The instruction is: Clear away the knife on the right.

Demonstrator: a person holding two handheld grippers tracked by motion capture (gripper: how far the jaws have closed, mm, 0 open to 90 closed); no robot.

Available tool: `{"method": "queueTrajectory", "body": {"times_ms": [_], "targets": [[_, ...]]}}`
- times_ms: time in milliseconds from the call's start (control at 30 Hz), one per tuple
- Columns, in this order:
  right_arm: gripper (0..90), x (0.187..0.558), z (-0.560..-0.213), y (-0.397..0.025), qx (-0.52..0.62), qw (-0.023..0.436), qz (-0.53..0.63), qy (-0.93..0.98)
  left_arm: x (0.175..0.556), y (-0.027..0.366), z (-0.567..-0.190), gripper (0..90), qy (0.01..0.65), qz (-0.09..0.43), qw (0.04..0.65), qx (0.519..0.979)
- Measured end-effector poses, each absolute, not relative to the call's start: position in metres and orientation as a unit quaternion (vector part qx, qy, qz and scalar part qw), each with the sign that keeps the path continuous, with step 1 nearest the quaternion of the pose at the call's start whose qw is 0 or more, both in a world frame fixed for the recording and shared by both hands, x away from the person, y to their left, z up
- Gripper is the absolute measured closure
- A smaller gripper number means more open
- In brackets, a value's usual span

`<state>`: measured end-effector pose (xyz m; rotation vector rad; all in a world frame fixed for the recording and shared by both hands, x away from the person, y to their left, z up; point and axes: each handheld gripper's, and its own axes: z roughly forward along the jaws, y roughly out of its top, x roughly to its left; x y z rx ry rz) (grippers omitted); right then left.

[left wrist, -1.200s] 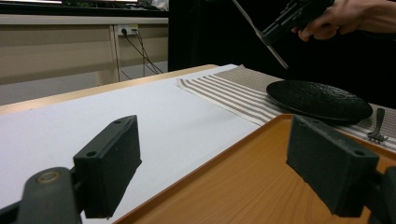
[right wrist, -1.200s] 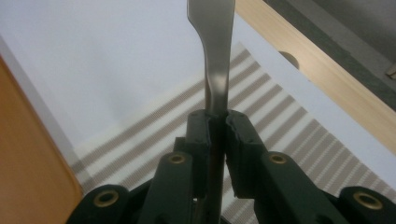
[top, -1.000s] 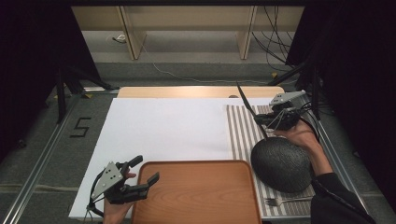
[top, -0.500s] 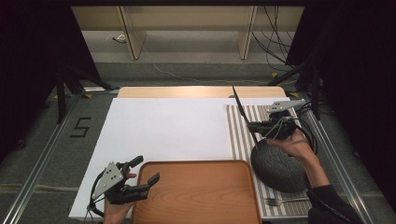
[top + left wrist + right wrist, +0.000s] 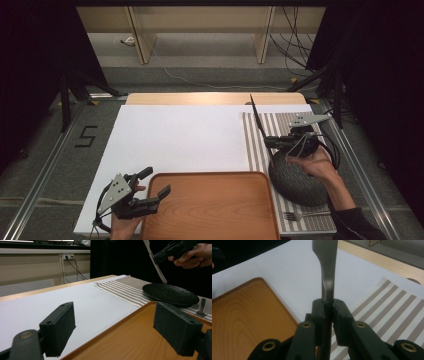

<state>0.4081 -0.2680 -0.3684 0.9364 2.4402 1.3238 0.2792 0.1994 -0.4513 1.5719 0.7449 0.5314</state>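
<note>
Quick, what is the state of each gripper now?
Left gripper: open, holding nothing.
Right gripper: closed on the knife.

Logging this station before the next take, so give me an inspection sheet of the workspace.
Surface: white table top, striped placemat at its right.
Job's things: knife held blade up; black plate and fork on the placemat; wooden tray at the near edge.
Clutter: nothing seen.
Grippers: right gripper shut on the knife above the plate; left gripper open at the tray's left corner.
Cables: one loops from each gripper; more on the floor behind.
Surroundings: wooden shelf frame, dark curtains, floor mark 5.
</note>
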Motion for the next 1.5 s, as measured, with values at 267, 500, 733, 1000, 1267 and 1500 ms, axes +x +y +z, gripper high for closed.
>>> {"method": "queueTrajectory", "body": {"times_ms": [267,500,733,1000,1267,1500], "targets": [[81.0,0.395,-0.374,-0.260,0.318,0.086,0.453,0.828,0.279,0.200,-0.451,17.5,0.323,0.230,0.616,0.681],[81.0,0.383,-0.379,-0.250,0.309,0.065,0.449,0.836,0.278,0.198,-0.452,17.4,0.322,0.229,0.616,0.682],[81.0,0.370,-0.383,-0.242,0.303,0.051,0.449,0.839,0.278,0.198,-0.452,17.1,0.322,0.230,0.617,0.681],[80.9,0.358,-0.385,-0.231,0.292,0.037,0.447,0.845,0.278,0.198,-0.452,17.1,0.323,0.229,0.616,0.681],[81.0,0.350,-0.389,-0.225,0.293,0.020,0.448,0.844,0.278,0.198,-0.452,17.1,0.323,0.230,0.617,0.680],[80.9,0.338,-0.390,-0.222,0.291,0.015,0.446,0.846,0.278,0.198,-0.452,17.1,0.323,0.232,0.617,0.680]]}}
